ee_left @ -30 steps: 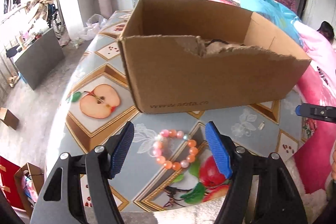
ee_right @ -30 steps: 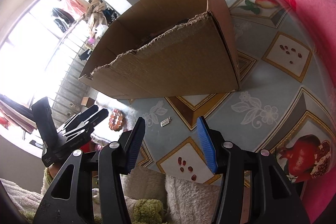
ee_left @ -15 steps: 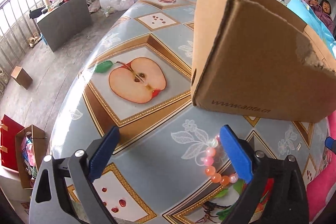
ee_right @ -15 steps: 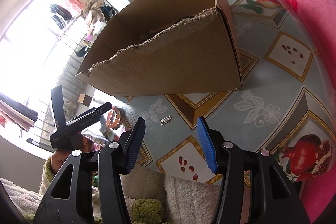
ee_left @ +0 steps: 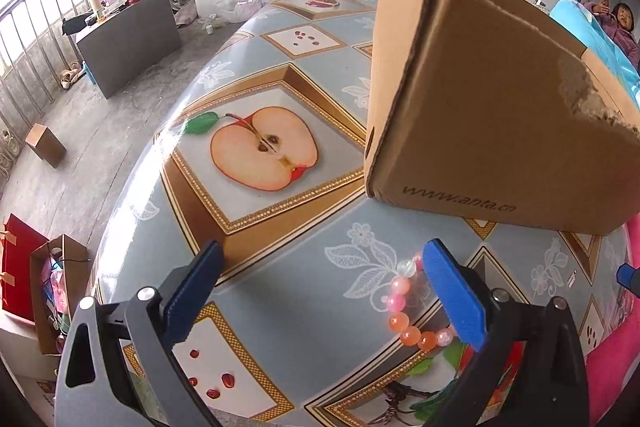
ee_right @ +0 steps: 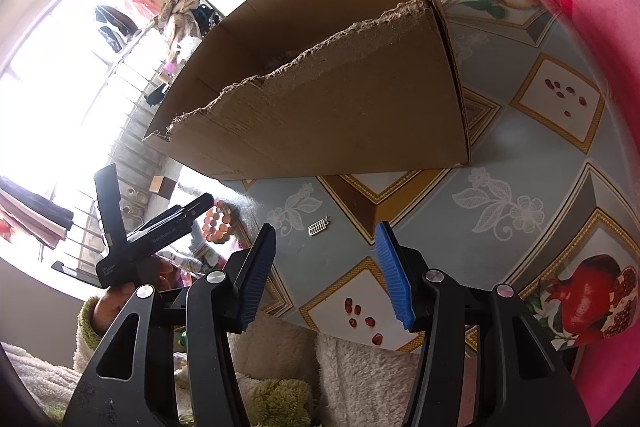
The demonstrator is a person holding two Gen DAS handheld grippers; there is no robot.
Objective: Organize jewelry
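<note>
Since a second ago the left tool [ee_left: 320, 291] has swung aside and spread its jaws wide, so the bead bracelet [ee_left: 404, 307] now lies against its right-hand pad instead of centred. Little looks done: bracelet and a small silver charm [ee_right: 319, 228] lie on the desk [ee_left: 288, 267], outside the cardboard box [ee_left: 492, 115] (its contents are barely visible). The right tool [ee_right: 326, 279] hangs half open, empty.

Cardboard box [ee_left: 500, 131] blocks ahead; tablecloth [ee_left: 280, 75] left of it open.
</note>
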